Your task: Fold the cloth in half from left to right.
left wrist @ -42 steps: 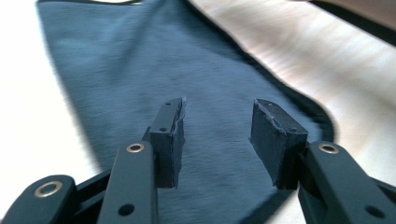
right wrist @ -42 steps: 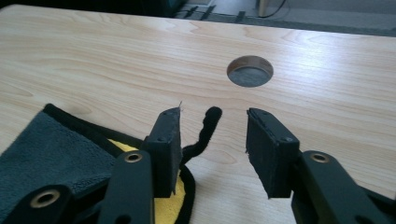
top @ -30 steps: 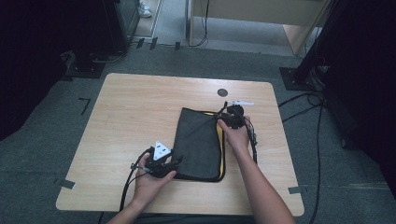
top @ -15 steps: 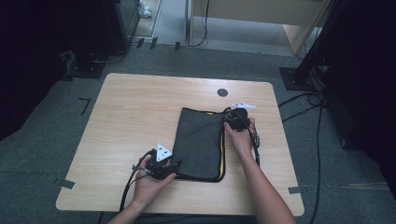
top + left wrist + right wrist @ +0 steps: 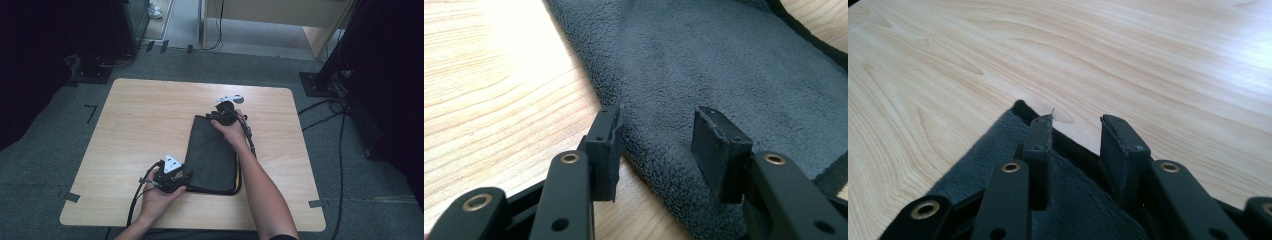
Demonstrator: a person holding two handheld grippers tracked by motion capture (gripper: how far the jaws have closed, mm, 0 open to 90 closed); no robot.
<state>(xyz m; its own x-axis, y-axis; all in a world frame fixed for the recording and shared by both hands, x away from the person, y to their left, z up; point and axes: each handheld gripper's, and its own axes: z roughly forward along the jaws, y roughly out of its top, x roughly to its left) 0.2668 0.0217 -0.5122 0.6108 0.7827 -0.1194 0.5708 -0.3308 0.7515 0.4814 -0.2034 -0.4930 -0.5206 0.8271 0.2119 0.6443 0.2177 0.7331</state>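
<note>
Your light wooden bench (image 5: 145, 125) has the dark grey fleece cloth with a yellow-trimmed edge (image 5: 212, 150) lying flat on its right half, long side running away from you. Your left tongs (image 5: 659, 132) sit at the cloth's near left edge, jaws apart, fleece between them but not pinched as far as I can tell. Your right tongs (image 5: 1075, 135) are over the far corner; they've just been opening a bit, nothing clamped.
</note>
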